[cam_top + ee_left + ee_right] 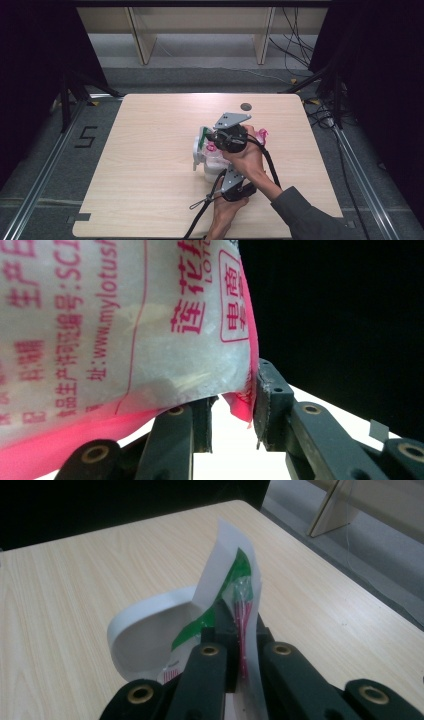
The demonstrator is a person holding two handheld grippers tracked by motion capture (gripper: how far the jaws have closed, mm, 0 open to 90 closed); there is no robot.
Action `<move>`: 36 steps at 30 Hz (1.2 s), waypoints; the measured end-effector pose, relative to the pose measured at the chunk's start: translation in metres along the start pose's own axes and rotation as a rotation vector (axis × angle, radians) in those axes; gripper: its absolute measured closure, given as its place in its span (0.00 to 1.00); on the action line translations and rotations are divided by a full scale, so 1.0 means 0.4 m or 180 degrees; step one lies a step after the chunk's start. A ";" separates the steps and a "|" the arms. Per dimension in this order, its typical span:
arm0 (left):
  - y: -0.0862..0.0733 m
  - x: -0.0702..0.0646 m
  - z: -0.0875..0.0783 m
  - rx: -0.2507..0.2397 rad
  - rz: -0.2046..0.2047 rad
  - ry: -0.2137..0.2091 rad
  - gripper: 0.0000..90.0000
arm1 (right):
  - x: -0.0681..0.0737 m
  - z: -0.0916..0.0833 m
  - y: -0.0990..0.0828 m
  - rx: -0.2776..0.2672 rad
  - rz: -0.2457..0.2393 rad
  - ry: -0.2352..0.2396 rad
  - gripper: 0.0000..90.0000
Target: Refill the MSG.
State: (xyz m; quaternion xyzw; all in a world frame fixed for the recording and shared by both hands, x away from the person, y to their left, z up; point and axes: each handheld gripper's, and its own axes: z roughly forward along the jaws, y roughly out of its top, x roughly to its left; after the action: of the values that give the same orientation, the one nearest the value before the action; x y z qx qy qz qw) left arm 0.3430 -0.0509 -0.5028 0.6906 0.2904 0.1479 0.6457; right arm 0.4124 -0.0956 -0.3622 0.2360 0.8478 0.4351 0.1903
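Note:
A white pouch with a green stripe [220,575] stands on the table [150,175] with its mouth open. My right gripper [235,630] is shut on the pouch's rim, with a strip of clear pink-printed film pinched in too. In the high view the same gripper [212,140] points left at the pouch [199,150]. A white bag with pink print [125,325] looms close in the left gripper view. My left gripper [232,410] is closed on the bag's pink bottom edge. From above, this gripper [222,172] sits just in front of the bag [214,161].
A dark round hole [245,106] sits near the table's far edge. A pink scrap [262,134] lies right of the hands. A cable loop [200,202] trails at the front. Wooden shelf legs [142,40] and floor cables [300,50] lie beyond the table.

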 end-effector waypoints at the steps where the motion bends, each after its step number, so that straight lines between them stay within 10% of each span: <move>1: 0.000 0.000 0.000 0.0002 0.0008 0.0011 0.80 | 0.000 0.000 -0.001 0.0034 -0.0005 0.0036 1.00; 36: 0.004 -0.002 -0.009 0.0067 0.0039 0.0069 0.80 | 0.001 0.001 -0.003 -0.0005 0.0032 0.0024 1.00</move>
State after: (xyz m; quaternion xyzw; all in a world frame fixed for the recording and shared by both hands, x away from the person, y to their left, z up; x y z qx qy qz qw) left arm 0.3406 -0.0484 -0.5006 0.6975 0.2946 0.1563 0.6343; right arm 0.4119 -0.0957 -0.3633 0.2385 0.8470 0.4376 0.1851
